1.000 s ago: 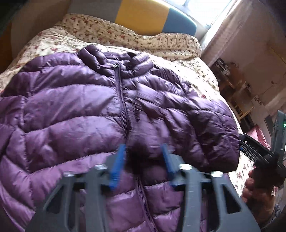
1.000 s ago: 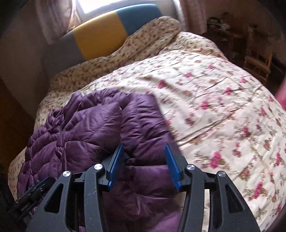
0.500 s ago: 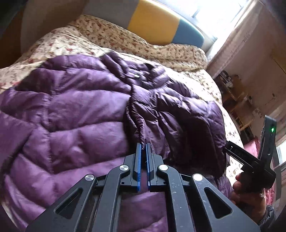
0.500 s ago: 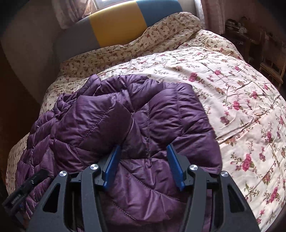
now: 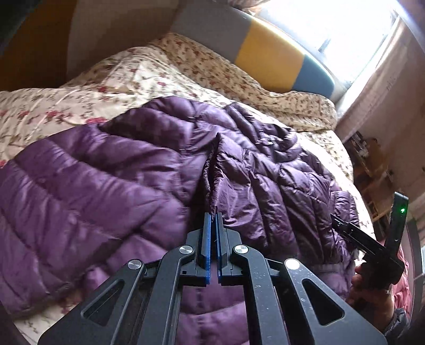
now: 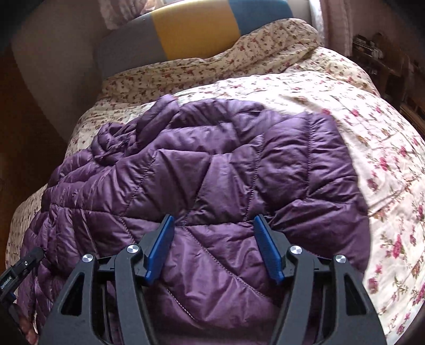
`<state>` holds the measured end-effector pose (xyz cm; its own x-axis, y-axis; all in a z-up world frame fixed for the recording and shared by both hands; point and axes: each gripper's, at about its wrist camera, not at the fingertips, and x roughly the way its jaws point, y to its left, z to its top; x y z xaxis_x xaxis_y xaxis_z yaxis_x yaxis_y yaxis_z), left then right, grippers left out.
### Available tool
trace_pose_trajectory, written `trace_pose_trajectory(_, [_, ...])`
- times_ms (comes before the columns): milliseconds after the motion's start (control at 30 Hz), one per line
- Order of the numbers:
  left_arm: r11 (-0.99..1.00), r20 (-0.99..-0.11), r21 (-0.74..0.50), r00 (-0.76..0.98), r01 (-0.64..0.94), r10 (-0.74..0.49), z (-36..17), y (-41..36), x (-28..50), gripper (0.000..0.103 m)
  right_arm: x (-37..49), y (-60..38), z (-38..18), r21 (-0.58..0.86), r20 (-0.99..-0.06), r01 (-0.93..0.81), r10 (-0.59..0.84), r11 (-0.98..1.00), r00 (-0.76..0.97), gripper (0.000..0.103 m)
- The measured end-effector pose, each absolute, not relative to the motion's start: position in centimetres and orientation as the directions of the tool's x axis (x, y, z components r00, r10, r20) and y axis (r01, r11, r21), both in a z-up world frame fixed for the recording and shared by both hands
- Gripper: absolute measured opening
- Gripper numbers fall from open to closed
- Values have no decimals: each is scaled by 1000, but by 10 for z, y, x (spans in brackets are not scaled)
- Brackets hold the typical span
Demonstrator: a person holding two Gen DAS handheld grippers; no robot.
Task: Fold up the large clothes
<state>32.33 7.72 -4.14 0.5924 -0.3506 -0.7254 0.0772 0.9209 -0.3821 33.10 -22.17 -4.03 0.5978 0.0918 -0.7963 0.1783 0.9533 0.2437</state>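
Note:
A purple quilted puffer jacket [image 5: 119, 185] lies spread on the bed. My left gripper [image 5: 213, 215] is shut on a raised fold of the jacket near its front opening, and the fabric runs up from the pinch in a ridge. My right gripper [image 6: 214, 221] hovers over the jacket's [image 6: 212, 164] right part; its jaws are opening, with puffy fabric below them and the pads pressing on nothing. In the left wrist view the right gripper [image 5: 337, 223] shows at the jacket's right edge, held by a hand [image 5: 372, 289].
The bed's floral quilt [image 6: 358, 132] stretches bare to the right of the jacket. A grey, yellow and blue headboard [image 6: 194, 29] stands at the far end under a bright window [image 5: 332, 21]. Wooden furniture [image 5: 372, 164] crowds the right side of the room.
My left gripper closed on a fold of the jacket by the zipper and moved with it. My right gripper came in over the jacket and its jaws widened.

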Motion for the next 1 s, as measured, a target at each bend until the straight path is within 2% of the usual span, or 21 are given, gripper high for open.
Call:
trace_pose_trajectory(300, [942, -751, -336, 598, 20, -280, -59, 91, 319, 3, 349, -192, -57, 131, -804, 127, 31, 983, 594, 64])
trace_pose_trajectory(433, [953, -753, -304, 613, 1, -241, -61, 85, 319, 3, 361, -188, -64, 62, -805, 119, -21, 991, 594, 69])
trace_pose_trajectory(500, [950, -741, -311, 634, -33, -221, -58, 87, 318, 3, 364, -188, -61, 80, -799, 93, 8, 992, 601, 73])
trace_pose_trajectory(633, [959, -734, -281, 653, -40, -188, -54, 88, 313, 3, 358, -197, -55, 149, -785, 59, 82, 987, 615, 73])
trace_pose_trajectory(833, [958, -736, -267, 663, -102, -135, -51, 105, 311, 3, 336, -227, -35, 199, -753, 90, 94, 976, 652, 73])
trace_pose_trajectory(1000, [948, -736, -305, 655, -93, -172, -48, 107, 311, 3, 313, -267, -17, 224, -726, 159, 55, 962, 686, 73])
